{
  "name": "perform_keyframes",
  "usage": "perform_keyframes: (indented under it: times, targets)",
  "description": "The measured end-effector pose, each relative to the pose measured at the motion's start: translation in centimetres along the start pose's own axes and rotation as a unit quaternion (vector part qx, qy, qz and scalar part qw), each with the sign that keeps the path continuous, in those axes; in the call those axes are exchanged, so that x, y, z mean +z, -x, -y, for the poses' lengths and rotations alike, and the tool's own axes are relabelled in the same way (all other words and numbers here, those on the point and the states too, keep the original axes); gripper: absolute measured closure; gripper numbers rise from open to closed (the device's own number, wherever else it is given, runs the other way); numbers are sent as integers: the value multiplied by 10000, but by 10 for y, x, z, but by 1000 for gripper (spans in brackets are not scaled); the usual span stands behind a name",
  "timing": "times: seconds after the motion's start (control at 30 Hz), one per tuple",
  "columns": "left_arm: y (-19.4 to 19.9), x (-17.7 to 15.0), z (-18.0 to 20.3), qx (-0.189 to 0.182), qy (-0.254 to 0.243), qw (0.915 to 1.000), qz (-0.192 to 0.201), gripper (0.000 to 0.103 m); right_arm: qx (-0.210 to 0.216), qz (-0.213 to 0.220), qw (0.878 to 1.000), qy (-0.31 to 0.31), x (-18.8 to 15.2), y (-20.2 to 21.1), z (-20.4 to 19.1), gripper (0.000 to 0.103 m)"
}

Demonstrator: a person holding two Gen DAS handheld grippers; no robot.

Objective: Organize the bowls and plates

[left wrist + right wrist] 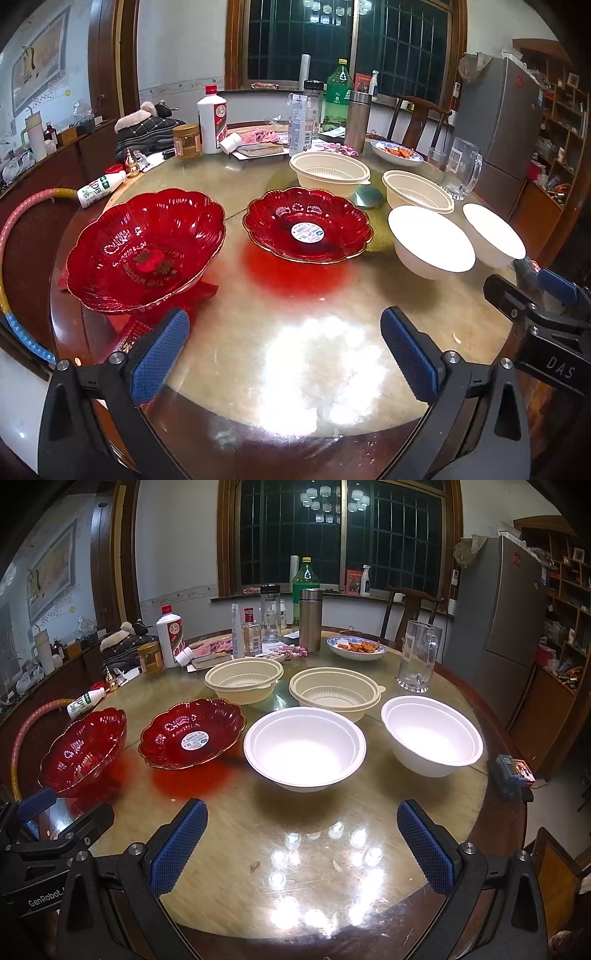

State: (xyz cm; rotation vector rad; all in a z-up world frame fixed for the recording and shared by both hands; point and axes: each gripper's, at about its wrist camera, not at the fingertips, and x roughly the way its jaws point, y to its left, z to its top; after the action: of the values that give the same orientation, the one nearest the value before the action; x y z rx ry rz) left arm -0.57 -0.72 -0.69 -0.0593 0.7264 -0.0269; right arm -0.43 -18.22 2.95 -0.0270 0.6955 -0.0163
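Six dishes sat in pairs on the tabletop (295,849): red plates (308,225), cream bowls (243,681), white bowls (304,747). Left claw (284,354) and right claw (301,845) hovered wide open, empty. Pinching one white bowl's rim squarely should nest it cleanly.

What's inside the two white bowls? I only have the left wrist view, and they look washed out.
Observer: Nothing. The right wrist view looks down into the centre white bowl and the right-hand white bowl; both are empty.
Operator: Is the right gripper open?
Observer: Yes, the right gripper has its fingers wide apart with nothing between them.
Operator: Anything beyond it on that side?
Observer: A small blue box lies at the right rim of the table.
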Motion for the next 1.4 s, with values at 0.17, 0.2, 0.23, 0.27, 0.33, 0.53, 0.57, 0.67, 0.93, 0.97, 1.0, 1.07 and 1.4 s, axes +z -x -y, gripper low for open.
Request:
perform_keyframes:
  times: [0.17,0.2,0.23,0.27,0.33,0.53,0.57,0.67,0.93,0.97,1.0,1.07,1.4]
  targets:
    - [0,-1,0,2,-4,10000,-5,0,-1,1,10000,-2,0,0,0,0]
    - [0,-1,0,1,-11,10000,-7,0,0,-4,10000,-3,0,0,-1,0]
    - [0,-1,0,-13,-9,10000,-15,0,3,-5,10000,-1,0,0,0,0]
    - [1,-1,-1,-20,-11,10000,-18,0,-2,-2,10000,2,0,0,-1,0]
    - [1,-1,-1,-7,-15,10000,-24,0,3,-3,10000,10,0,0,-1,0]
    - [1,-1,-4,25,-16,10000,-67,0,30,-15,10000,24,0,0,-3,0]
    - [1,-1,-2,34,-22,10000,-60,0,30,-14,10000,27,0,0,-3,0]
    - [1,-1,-2,32,-21,10000,-56,0,34,-13,10000,30,0,0,-4,0]
    - [2,-1,-2,38,-17,10000,-64,0,35,-7,10000,33,0,2,-4,0]
    - [2,-1,-2,33,-16,10000,-60,0,29,-6,10000,38,0,2,-4,0]
    - [2,-1,-2,29,-17,10000,-57,0,24,-5,10000,42,0,2,-4,0]
    - [2,-2,-2,35,-19,10000,-54,0,33,-5,10000,36,0,2,-4,0]
    - [4,-4,-2,32,6,10000,-60,0,88,-15,10000,39,-2,4,-5,0]
